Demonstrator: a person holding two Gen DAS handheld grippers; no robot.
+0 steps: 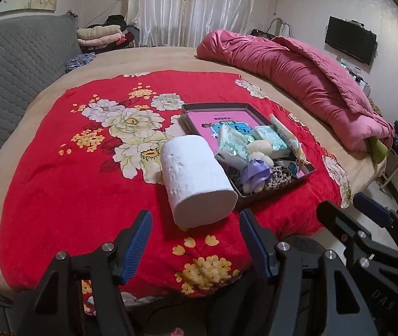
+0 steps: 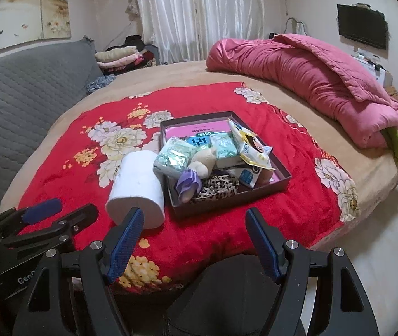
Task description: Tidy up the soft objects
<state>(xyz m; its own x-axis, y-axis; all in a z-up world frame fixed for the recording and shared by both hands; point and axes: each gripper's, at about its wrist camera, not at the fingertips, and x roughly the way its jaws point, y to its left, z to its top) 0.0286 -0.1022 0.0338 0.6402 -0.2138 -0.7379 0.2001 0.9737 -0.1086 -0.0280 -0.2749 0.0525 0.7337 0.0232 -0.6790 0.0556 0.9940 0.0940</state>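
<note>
beside the tray [image 1: 243,196], tissue roll [image 1: 196,179] lies pointing toward both wide-open, empty claws.

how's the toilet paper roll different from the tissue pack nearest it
The toilet paper roll is a plain white cylinder lying on its side on the red floral blanket, outside the tray. The green tissue pack is smaller, flatter, wrapped in shiny printed plastic, and sits tilted inside the tray on other items. Both are soft paper goods, and neither is held.

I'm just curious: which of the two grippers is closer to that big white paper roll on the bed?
Left. The left gripper is open right before the paper roll, lined up with it. The right gripper, also open, sits off to the roll's right, facing the box.
</note>
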